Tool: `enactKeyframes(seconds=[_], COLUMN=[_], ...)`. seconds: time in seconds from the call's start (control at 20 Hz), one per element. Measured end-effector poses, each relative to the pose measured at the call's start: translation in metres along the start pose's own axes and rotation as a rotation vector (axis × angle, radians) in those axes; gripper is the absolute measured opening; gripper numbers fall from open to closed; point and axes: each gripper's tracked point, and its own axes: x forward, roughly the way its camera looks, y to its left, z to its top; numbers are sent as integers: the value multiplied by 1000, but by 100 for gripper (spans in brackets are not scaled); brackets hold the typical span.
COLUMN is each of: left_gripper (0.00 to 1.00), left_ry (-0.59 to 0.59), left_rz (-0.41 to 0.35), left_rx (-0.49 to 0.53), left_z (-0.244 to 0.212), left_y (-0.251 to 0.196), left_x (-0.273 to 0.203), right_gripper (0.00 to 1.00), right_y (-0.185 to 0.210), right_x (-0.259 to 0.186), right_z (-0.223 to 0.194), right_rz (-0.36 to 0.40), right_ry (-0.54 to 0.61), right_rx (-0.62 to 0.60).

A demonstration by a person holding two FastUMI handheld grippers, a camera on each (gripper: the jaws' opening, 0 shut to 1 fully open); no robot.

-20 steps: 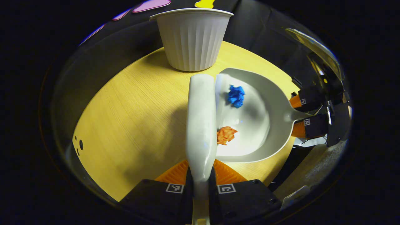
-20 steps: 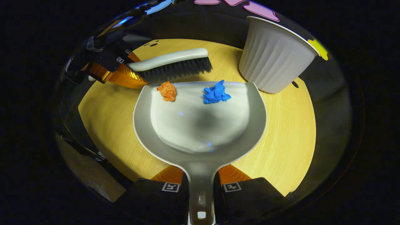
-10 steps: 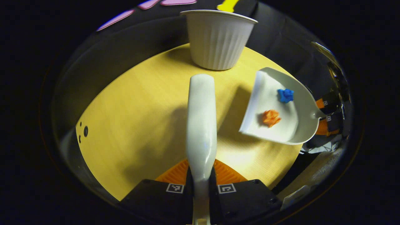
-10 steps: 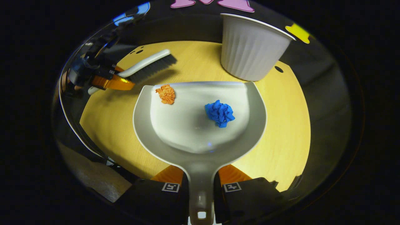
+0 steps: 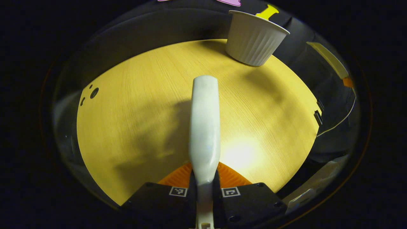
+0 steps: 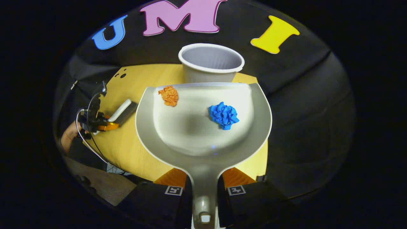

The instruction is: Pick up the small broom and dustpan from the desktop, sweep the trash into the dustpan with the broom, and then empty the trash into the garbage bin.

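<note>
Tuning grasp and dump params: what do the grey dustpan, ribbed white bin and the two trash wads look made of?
Grey dustpan: likely smooth moulded plastic, soft sheen. Ribbed white bin: probably thin plastic, matte. Orange wad and blue wad: crumpled paper, by their creases.

Two paper wads [image 6: 224, 115] in the dustpan [image 6: 203, 149], bin [image 6: 211, 62] behind it.

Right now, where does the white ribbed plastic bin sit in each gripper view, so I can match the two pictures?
Left gripper view: the white ribbed plastic bin stands upper right, at the far edge of the round yellow wooden table.
Right gripper view: the bin is top centre, just beyond the front lip of the grey plastic dustpan.
Shared landmark: the table.
</note>
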Motion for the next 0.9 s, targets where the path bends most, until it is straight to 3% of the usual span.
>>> enactKeyframes(seconds=[0.2, 0.4, 0.45, 0.5, 0.6, 0.7, 0.9], left_gripper=[25, 26, 25, 27, 25, 25, 25], left_ry=[-3, -12, -13, -13, -17, -18, -13], left_rz=[-17, -19, -18, -13, 10, 16, 15], left_rx=[-17, -34, -37, -35, -40, -62, -105], left_z=[-5, -8, -8, -9, -10, -14, -20], left_y=[-2, 0, 1, 3, 5, 3, 9], left_x=[-1, -1, -1, -2, -2, 1, 4], right_gripper=[36, 36, 40, 36, 32, 40, 36], right_y=[-50, -73, -80, -86, -88, -85, -82], right_x=[-15, -3, 3, 10, 25, 36, 49], right_z=[60, 106, 115, 122, 134, 147, 164], right_rz=[-71, -106, -128, -144, -160, -174, -174], right_ry=[1, 39, 49, 65, 113, 178, 287], right_rx=[3, -29, -43, -62, -95, -149, -229])
